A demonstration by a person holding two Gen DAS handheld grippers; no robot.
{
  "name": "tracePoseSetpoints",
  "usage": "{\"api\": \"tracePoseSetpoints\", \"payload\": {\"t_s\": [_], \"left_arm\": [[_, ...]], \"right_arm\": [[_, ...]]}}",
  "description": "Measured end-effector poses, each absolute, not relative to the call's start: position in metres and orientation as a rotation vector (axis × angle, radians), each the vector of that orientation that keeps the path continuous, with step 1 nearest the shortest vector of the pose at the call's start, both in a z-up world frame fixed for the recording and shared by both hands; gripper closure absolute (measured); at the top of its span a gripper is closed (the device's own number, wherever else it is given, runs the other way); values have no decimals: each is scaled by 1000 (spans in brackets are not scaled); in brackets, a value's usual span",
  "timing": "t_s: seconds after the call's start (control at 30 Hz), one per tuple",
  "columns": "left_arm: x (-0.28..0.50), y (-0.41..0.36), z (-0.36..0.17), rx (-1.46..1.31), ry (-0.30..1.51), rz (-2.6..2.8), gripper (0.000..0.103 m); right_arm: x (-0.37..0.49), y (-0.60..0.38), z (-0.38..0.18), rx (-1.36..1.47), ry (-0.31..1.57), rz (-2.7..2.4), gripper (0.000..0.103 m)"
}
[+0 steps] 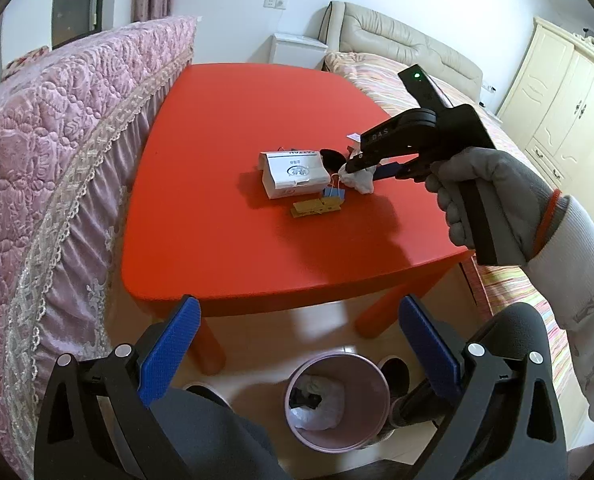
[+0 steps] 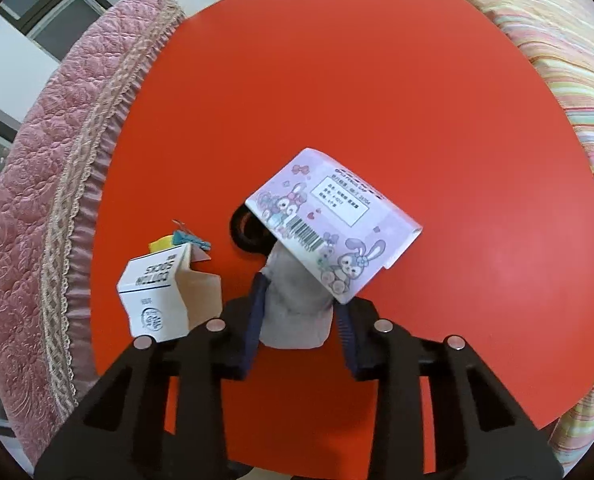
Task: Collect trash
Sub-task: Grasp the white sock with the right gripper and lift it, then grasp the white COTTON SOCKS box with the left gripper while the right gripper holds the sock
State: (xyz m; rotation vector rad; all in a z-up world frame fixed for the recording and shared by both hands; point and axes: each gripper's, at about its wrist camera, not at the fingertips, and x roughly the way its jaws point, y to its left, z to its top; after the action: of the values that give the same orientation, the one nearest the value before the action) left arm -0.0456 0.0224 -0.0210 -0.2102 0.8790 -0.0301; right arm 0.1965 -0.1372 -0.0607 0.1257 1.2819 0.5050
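Right gripper has its blue pads squeezed against a crumpled white tissue wad near the middle of the red table; the wad fills the narrow gap between the jaws and, seen from the left wrist, appears to rest on the tabletop, not yet lifted. A pink cartoon-rabbit carton leans over the top of the wad, touching or very close to it, so it may shift when the tissue comes up. Left gripper hangs wide and empty off the near edge of the table, above the floor, with nothing between its blue pads. Directly below it stands a pink waste bin on the floor just outside the table's near edge, and it already holds at least one white crumpled piece and something dark, so part of the collecting looks done. What remains, by my judgement: carry the gripped tissue to that bin, then deal with the white "cotton socks" box lying beside the wad toward the quilted pink cover, the pink carton, and a dark round object half hidden behind the carton. A yellow clothespin and a blue binder clip lie by the socks box on the near side; whether they count as trash I cannot tell.
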Motion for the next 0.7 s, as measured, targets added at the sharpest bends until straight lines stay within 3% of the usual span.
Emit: {"api": "tracePoseSetpoints", "payload": {"t_s": [0.7], "left_arm": [[74,18,6,-169,940,-1,8]], "right_arm": [[145,-192,-17,25,1116,606,70]]}}
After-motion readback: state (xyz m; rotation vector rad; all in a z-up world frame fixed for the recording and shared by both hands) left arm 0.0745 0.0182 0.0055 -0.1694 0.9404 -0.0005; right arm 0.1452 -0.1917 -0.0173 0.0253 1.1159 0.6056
